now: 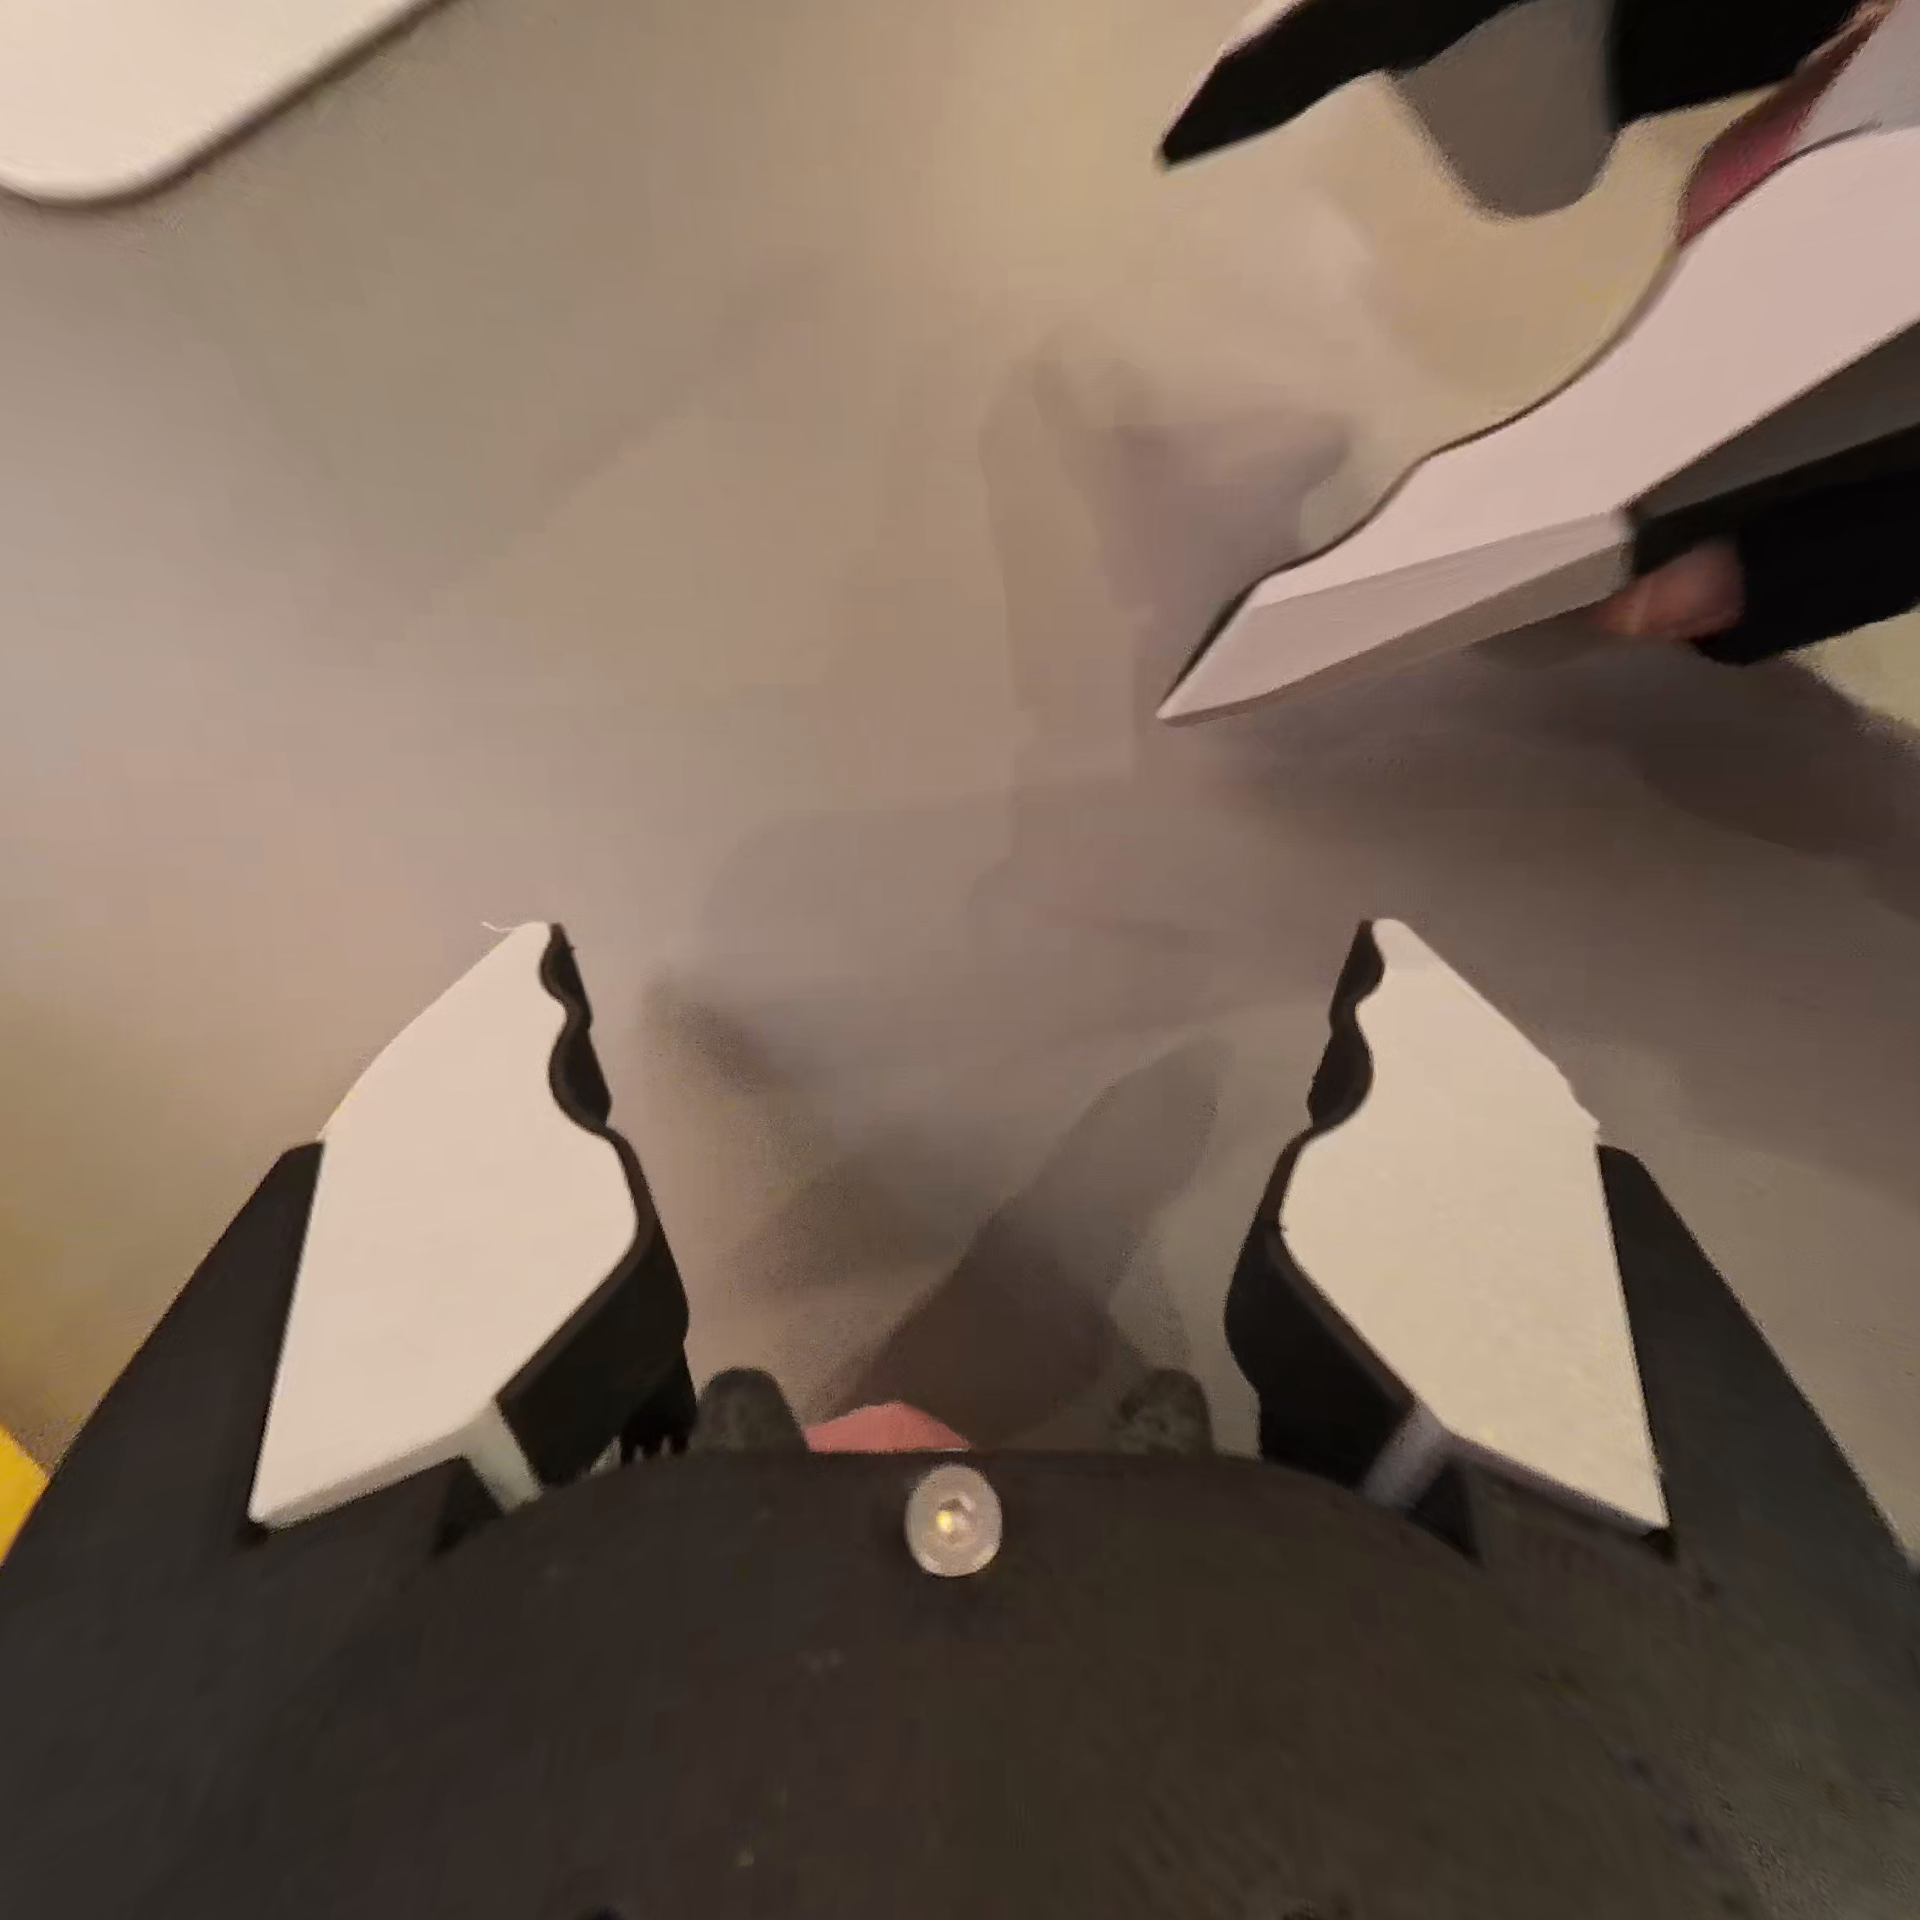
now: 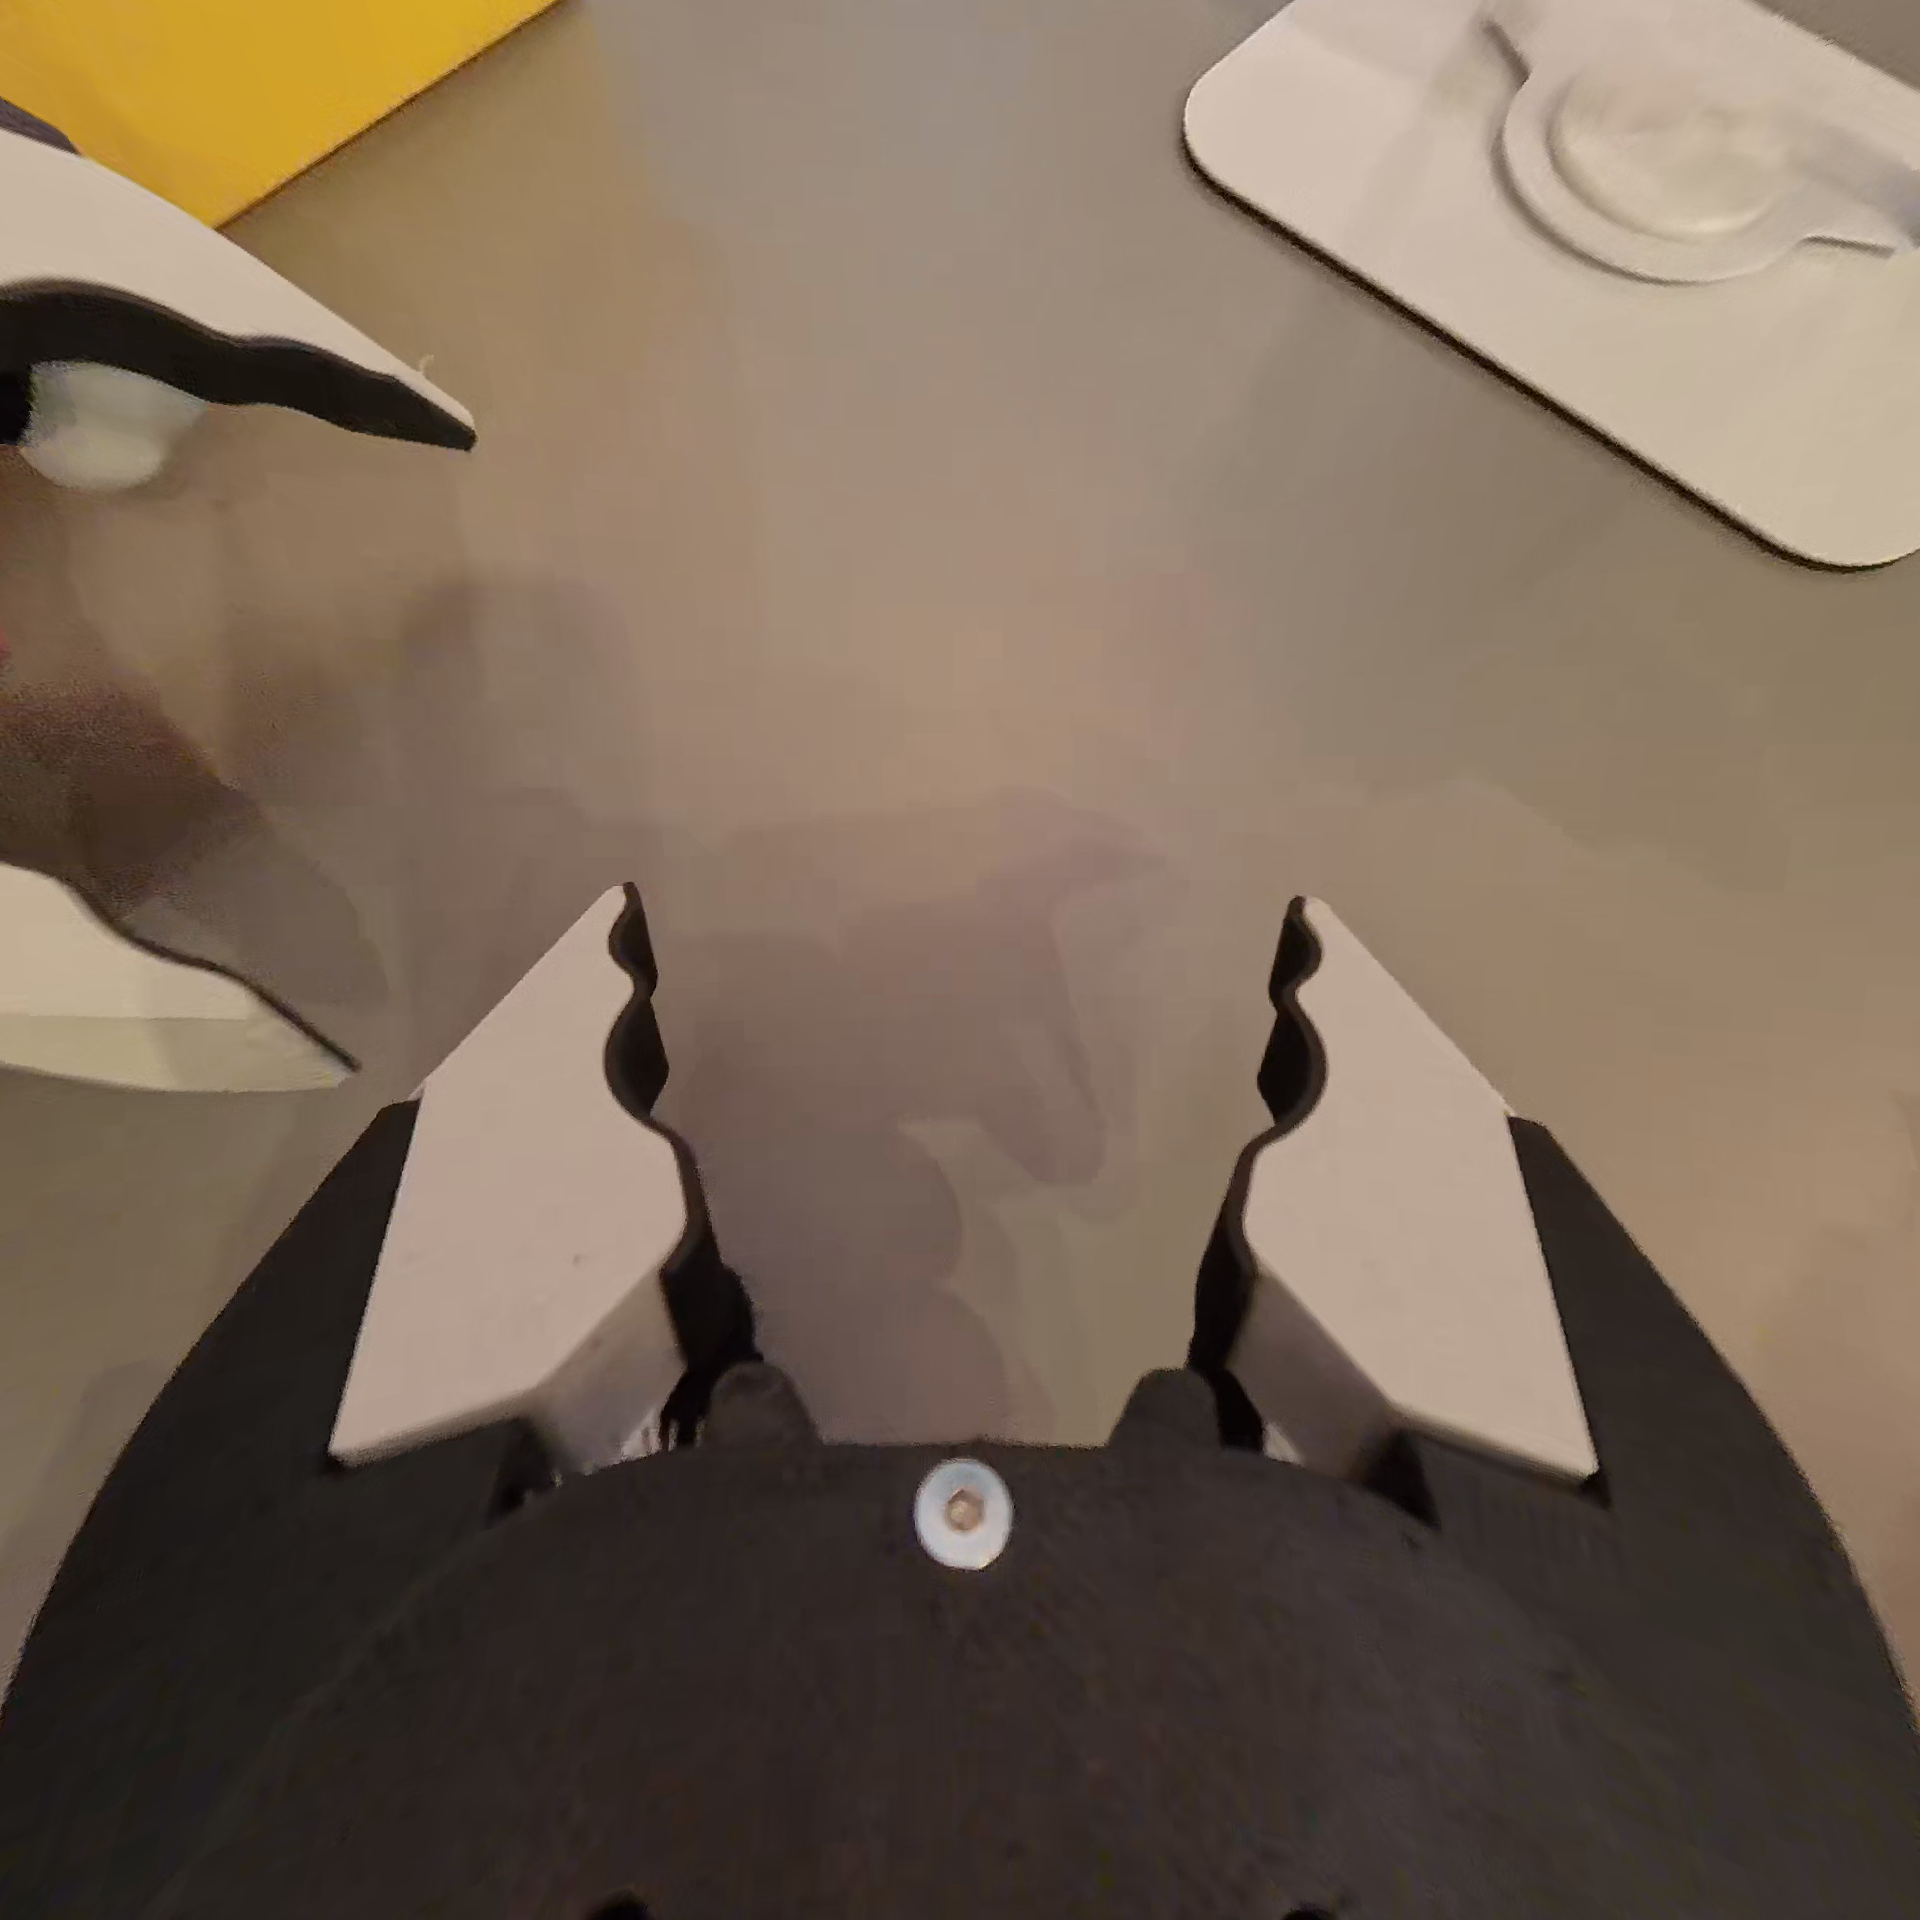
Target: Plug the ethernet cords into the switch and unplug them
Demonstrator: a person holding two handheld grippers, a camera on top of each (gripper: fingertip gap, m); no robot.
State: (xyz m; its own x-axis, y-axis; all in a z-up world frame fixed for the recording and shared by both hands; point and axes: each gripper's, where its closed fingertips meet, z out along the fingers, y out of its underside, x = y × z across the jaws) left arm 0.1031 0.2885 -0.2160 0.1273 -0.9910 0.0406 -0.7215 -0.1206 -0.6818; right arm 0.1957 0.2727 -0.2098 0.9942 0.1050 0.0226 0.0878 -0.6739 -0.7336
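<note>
No ethernet cord and no switch shows in either view. My left gripper point(image 1: 961, 935) is open and empty above the bare grey-beige table point(image 1: 623, 571). My right gripper point(image 2: 961, 899) is open and empty above the same table point(image 2: 935, 520). The right gripper also shows at the upper right of the left wrist view point(image 1: 1169, 426), jaws apart, held by a gloved hand point(image 1: 1766, 592). The left gripper also shows at the left edge of the right wrist view point(image 2: 410, 748), jaws apart.
A white flat monitor-stand base point(image 2: 1558, 291) with a round pivot lies at the far right of the right wrist view; its corner shows at the top left of the left wrist view point(image 1: 135, 94). A yellow surface point(image 2: 229, 83) lies at the far left.
</note>
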